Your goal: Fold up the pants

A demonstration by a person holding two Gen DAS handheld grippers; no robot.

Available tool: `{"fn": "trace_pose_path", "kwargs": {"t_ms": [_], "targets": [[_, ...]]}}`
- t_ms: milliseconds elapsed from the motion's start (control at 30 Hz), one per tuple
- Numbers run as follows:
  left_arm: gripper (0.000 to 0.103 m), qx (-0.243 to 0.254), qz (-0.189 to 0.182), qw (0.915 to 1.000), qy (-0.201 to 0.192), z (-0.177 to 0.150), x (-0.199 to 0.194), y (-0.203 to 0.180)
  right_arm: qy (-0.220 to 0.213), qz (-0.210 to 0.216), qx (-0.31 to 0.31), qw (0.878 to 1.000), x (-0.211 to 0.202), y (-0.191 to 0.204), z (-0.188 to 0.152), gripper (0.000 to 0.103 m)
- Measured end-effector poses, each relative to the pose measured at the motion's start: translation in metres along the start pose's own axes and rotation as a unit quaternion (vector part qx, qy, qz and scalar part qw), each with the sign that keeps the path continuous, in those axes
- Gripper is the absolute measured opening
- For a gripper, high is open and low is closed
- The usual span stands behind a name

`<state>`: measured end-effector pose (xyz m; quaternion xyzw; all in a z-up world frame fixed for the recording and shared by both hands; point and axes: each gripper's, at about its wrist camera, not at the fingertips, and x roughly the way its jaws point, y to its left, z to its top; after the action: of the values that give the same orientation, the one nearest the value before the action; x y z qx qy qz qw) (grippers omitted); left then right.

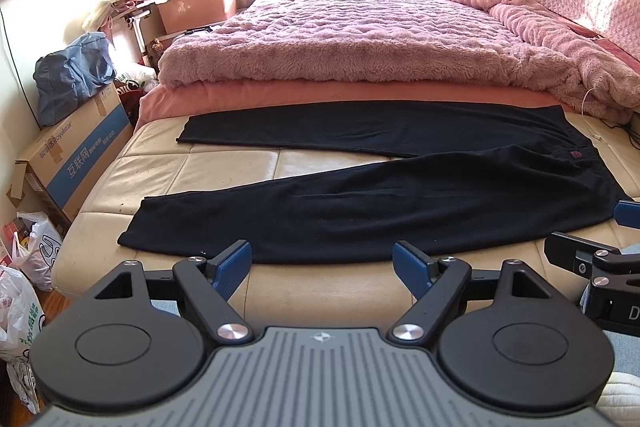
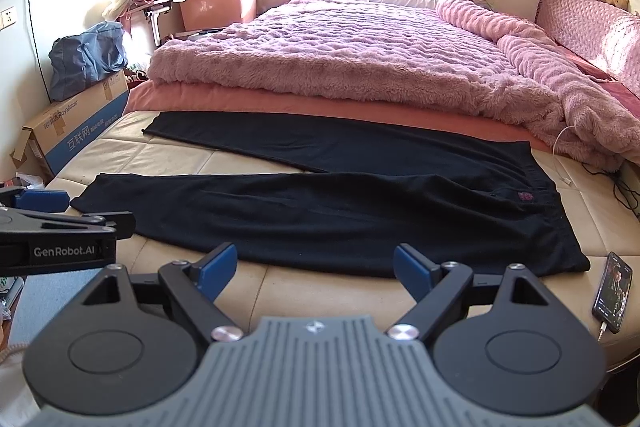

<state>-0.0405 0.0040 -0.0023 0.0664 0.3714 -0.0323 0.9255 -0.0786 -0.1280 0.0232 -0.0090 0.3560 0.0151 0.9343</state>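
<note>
Black pants (image 1: 360, 203) lie flat on the beige leather bench (image 1: 224, 163), legs spread apart toward the left, waistband at the right with a small red label. They also show in the right wrist view (image 2: 340, 215). My left gripper (image 1: 322, 269) is open and empty, just short of the near leg's front edge. My right gripper (image 2: 314, 269) is open and empty, in front of the near leg and hip. The right gripper also shows at the right edge of the left wrist view (image 1: 600, 251).
A phone (image 2: 612, 293) with a cable lies on the bench's right front corner. A pink fluffy blanket (image 1: 360, 35) covers the bed behind. A cardboard box (image 1: 76, 155), a blue bag (image 1: 72, 75) and plastic bags (image 1: 24, 267) stand at the left.
</note>
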Motion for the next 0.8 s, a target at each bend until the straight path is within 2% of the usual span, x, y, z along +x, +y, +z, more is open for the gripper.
{"fn": "trace_pose_path", "kwargs": {"t_ms": [800], "targets": [[0.094,-0.002,-0.004,1.0000,0.002,-0.0028,-0.0015,-0.0027,-0.002,0.002,-0.001,1.000,0.0000,0.0003,-0.0034,0.082]]}}
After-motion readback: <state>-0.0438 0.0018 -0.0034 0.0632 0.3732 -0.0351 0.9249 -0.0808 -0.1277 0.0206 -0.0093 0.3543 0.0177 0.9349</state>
